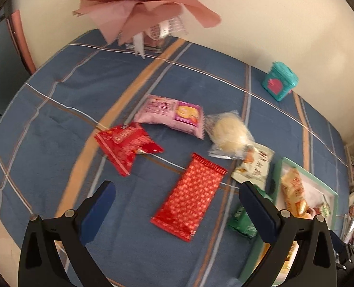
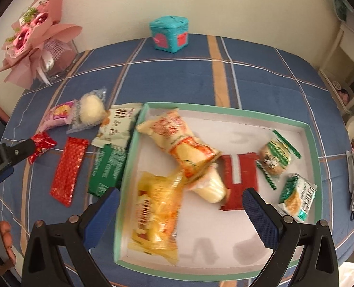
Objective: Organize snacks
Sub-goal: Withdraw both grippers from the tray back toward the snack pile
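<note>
Blue tablecloth (image 2: 248, 76) with orange and white plaid stripes; white tray (image 2: 224, 227) with green rim; teal box (image 2: 169, 33) with pink motifs near the far edge.

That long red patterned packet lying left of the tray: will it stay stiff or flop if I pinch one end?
The long red packet lies flat with straight edges, so probably fairly stiff, like a wafer bar. Its thin profile suggests it is light. The glossy wrapper may slip, and lying flush on the tablecloth it could be hard to get under.

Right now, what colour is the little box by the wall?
Teal with pink shapes; the right wrist view shows it best.
</note>
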Motion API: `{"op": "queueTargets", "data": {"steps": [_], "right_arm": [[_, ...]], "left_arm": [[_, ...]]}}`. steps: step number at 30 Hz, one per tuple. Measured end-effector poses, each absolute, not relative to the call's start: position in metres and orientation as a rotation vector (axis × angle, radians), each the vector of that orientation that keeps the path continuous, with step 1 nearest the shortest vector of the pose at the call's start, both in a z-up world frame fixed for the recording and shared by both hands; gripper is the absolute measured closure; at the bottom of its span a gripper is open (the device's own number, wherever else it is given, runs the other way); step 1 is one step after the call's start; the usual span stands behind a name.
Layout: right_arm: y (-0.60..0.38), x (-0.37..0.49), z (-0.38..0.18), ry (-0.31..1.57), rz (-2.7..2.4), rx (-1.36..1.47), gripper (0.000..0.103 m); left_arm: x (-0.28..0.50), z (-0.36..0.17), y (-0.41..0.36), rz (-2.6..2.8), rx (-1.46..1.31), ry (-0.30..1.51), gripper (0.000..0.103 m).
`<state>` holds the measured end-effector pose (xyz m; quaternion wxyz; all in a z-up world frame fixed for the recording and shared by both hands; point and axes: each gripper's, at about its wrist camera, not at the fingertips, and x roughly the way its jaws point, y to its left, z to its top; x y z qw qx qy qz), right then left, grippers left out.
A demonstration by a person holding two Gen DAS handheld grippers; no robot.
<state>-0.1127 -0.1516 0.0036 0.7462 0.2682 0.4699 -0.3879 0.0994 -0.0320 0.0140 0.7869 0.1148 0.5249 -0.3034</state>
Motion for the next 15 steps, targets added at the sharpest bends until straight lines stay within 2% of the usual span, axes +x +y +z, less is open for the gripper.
{"op": "queueTargets", "data": {"steps": [15], "right_arm": [[-0.116,-0.043,-0.009,1.033,-0.716,0.569,0.0]], "left_arm": [[0.148,0.007,0.011,-0.546,0.126,1.15,0.0]]}}
